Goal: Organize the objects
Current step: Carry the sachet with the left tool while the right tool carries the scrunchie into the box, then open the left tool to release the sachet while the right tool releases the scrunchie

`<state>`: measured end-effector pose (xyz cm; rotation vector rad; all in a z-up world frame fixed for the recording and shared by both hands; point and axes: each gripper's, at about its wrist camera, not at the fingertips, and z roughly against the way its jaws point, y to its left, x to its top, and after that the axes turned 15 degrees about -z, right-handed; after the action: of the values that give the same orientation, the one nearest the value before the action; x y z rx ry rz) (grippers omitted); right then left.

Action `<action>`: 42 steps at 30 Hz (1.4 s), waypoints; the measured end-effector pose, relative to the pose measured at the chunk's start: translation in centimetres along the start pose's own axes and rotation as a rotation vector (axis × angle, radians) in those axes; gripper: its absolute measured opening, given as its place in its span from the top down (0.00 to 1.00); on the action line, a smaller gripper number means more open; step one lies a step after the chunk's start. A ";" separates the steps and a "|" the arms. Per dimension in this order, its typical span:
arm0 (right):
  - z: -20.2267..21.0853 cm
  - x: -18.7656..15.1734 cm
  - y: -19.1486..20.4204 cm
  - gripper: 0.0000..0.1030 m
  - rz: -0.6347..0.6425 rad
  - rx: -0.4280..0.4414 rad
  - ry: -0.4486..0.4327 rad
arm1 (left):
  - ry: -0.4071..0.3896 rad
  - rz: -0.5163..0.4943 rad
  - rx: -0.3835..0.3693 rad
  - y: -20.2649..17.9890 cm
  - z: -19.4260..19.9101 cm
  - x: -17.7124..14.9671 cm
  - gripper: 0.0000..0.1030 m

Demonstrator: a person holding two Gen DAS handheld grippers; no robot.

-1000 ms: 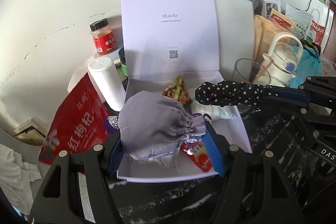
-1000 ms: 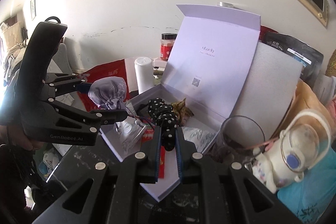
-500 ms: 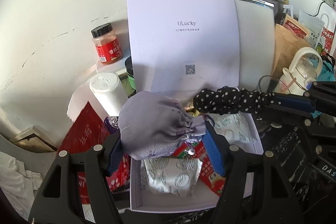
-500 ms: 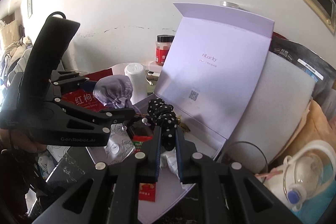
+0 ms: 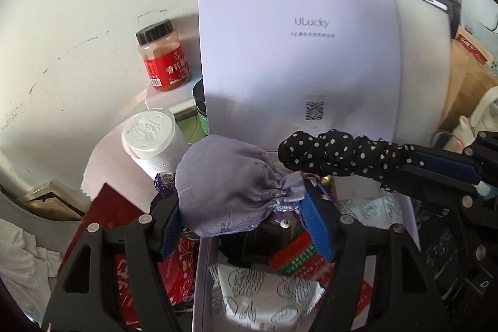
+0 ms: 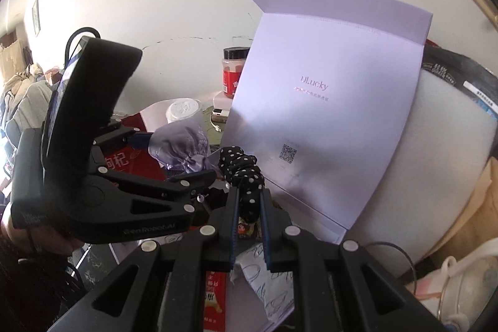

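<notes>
My left gripper (image 5: 241,207) is shut on a grey-lilac drawstring pouch (image 5: 230,185), held above the near left corner of the open lavender gift box (image 5: 298,52). My right gripper (image 6: 249,201) is shut on a black polka-dot scrunchie (image 6: 244,173), also above the box. The scrunchie also shows in the left wrist view (image 5: 330,154), just right of the pouch. The pouch and left gripper show in the right wrist view (image 6: 182,145). Inside the box lie white patterned packets (image 5: 267,291) and a red-green packet (image 5: 295,254).
The box lid stands upright behind. Left of the box are a red-labelled spice jar (image 5: 162,55), a white capped bottle (image 5: 149,139), a green jar (image 5: 202,111) and a red bag (image 5: 105,226). A white kettle (image 6: 460,285) and brown bags (image 5: 467,83) crowd the right.
Both grippers have moved closer to the box and lower over it, each still holding its item. The lid now fills more of both views.
</notes>
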<state>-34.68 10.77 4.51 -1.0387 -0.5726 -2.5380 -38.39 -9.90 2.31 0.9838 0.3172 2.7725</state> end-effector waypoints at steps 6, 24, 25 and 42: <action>-2.2 0.2 -0.7 0.89 -0.007 -0.016 0.028 | -0.001 -0.025 -0.016 -0.4 -2.3 0.0 0.35; -4.8 0.1 -1.8 0.89 -0.025 0.003 0.117 | 0.066 0.008 -0.115 -0.7 -7.8 -1.1 0.35; -5.0 0.0 -1.7 0.89 -0.021 0.009 0.124 | 0.068 0.006 -0.112 -0.7 -7.9 -1.1 0.35; -6.6 -0.7 -1.3 0.88 0.006 0.063 0.201 | 0.126 -0.014 -0.070 -1.2 -8.0 -2.3 0.35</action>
<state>-38.66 8.74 -0.63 -0.7512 -0.5876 -2.5615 -41.60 -10.35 -5.42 0.7902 0.2415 2.8181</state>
